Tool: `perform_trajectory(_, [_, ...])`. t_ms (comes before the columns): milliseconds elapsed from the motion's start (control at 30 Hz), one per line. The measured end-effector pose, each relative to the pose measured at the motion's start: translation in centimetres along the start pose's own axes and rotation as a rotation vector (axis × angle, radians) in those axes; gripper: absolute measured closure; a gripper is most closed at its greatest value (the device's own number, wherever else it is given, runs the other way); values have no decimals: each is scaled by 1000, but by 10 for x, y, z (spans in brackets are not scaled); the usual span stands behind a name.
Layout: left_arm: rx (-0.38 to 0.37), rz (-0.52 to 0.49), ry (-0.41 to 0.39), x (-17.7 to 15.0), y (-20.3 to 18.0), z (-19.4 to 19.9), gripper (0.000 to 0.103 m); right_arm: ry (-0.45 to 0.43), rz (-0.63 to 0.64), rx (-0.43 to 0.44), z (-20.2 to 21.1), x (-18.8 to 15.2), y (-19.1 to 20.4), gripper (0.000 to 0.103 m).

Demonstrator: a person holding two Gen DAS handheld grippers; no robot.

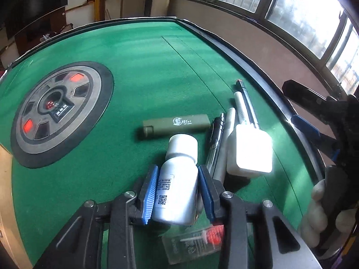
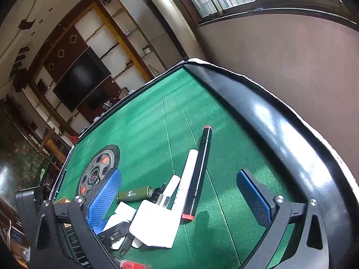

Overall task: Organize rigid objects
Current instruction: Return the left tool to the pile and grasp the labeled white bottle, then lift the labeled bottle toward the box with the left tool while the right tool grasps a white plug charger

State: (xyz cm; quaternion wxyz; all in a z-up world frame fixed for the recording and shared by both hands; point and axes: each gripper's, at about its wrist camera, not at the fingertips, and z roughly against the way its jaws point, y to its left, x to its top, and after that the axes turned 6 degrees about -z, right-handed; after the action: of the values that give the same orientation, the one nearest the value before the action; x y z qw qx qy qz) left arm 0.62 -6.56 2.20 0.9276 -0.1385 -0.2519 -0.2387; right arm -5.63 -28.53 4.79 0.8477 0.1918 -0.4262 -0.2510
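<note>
My left gripper (image 1: pixel 177 192) is shut on a silver bottle (image 1: pixel 176 192) with a white cap, held just above the green felt table (image 1: pixel 134 78). Beside it lie an olive green lighter (image 1: pixel 177 125), a metal pen (image 1: pixel 215 143), white markers (image 1: pixel 226 143), a black marker (image 1: pixel 245 98) and a white charger block (image 1: pixel 249 152). A clear packet with red print (image 1: pixel 195 244) lies under the gripper. My right gripper (image 2: pixel 179 199) is open and empty, above the charger block (image 2: pixel 157 224), the black marker with red ends (image 2: pixel 199 174) and the lighter (image 2: pixel 134 195).
A round grey control panel (image 1: pixel 58 114) with red lights sits in the table's middle. The raised black table rim (image 2: pixel 269 139) runs along the right, with a wall and windows behind it. My right gripper and the hand holding it show at the left wrist view's right edge (image 1: pixel 332 157).
</note>
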Motion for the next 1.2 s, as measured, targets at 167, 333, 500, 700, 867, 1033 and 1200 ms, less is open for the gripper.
perform_trajectory(167, [19,14,8,-12,3,3,63,0,-1,-1,-1,-1,0,0])
perform_trajectory(333, [23,20,-18,-11,0,3,67,-3,15,-33,-2,-2,0,0])
perform_trajectory(500, [-40,120,-97,-23,20,37,67,4,30,-66,-7,-2,-2,0])
perform_trajectory(700, [-69,190,-238,-62,44,111,67,15,62,-92,-11,-4,0,0])
perform_trajectory(867, [-49,236,-301,-93,74,151,67,74,73,-65,-9,-6,9,0])
perform_trajectory(1033, [-25,303,-339,-115,112,170,67,201,176,-79,-12,-25,43,2])
perform_trajectory(1200, [-16,392,-352,-142,140,179,67,250,309,-245,-38,-39,69,38])
